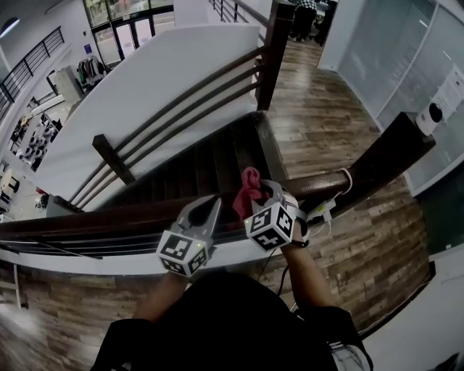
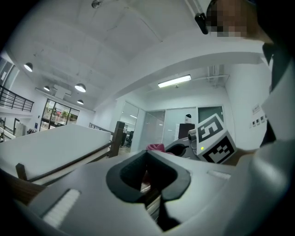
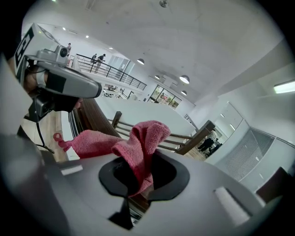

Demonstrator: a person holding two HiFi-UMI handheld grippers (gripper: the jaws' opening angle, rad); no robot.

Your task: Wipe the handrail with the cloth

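Observation:
The dark wooden handrail [image 1: 109, 217] runs left to right across the head view, above a descending staircase. My right gripper [image 1: 267, 201] sits over the rail, shut on a pink cloth [image 1: 250, 190] that bunches up above the rail. In the right gripper view the cloth [image 3: 138, 143] rises out of the closed jaws of the right gripper [image 3: 138, 184] and trails left toward the handrail [image 3: 94, 117]. My left gripper [image 1: 201, 216] hovers at the rail just left of it, shut with nothing held. The left gripper [image 2: 150, 182] has only a sliver of brown wood showing between its fingers.
Dark stairs [image 1: 210, 163] drop away beyond the rail, flanked by a second railing with a tall newel post [image 1: 274, 58] and a white wall [image 1: 145, 94]. A white cable [image 1: 330, 206] hangs off the rail at right. A person [image 1: 304, 18] stands far down the wooden floor.

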